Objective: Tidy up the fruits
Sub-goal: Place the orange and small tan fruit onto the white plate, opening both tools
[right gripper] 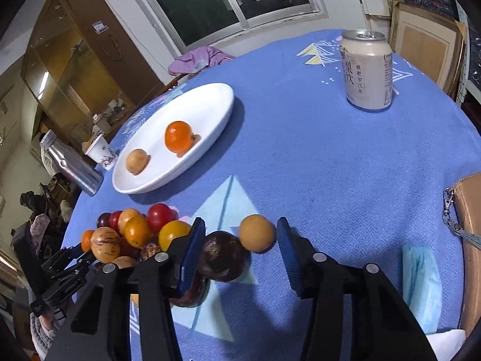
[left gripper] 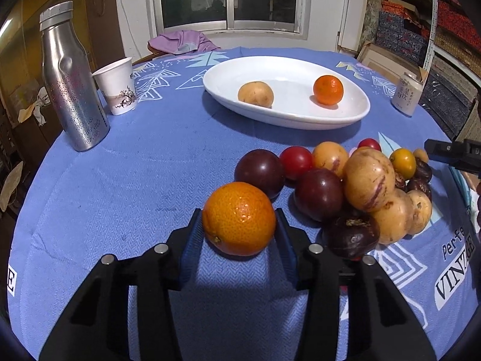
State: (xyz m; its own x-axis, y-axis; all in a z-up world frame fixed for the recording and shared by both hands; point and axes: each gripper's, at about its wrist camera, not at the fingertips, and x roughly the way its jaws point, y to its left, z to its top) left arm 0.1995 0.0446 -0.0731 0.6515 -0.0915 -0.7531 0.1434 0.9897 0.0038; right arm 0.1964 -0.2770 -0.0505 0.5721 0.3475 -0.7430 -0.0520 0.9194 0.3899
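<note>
Big round table (left gripper: 120,180) under a blue cloth. On it, toward the far side, a white oval dish (left gripper: 354,111) holding two fruits already: a small orange one (left gripper: 328,90) and a pale yellow one (left gripper: 255,94). So partway through moving fruit from pile to dish, by the look of it.

Nearer, a heap of loose fruit (left gripper: 360,180) on the cloth: dark plums, red ones, yellow ones.

At the near left edge of that heap, a big orange (left gripper: 239,218) sitting between the blue pads of the left claw (left gripper: 239,225). Pads right against both sides, claw closed on it. Looks like the grabbing step. Next: lift up, carry over to the dish, set down gently in a bare spot so nothing rolls.

Right claw (right gripper: 240,246) wide open, holding nothing. Between its pads, a dark purple fruit (right gripper: 221,255) with a small yellow fruit (right gripper: 257,232) touching it. Probably next to be picked; best to close on just one.
</note>
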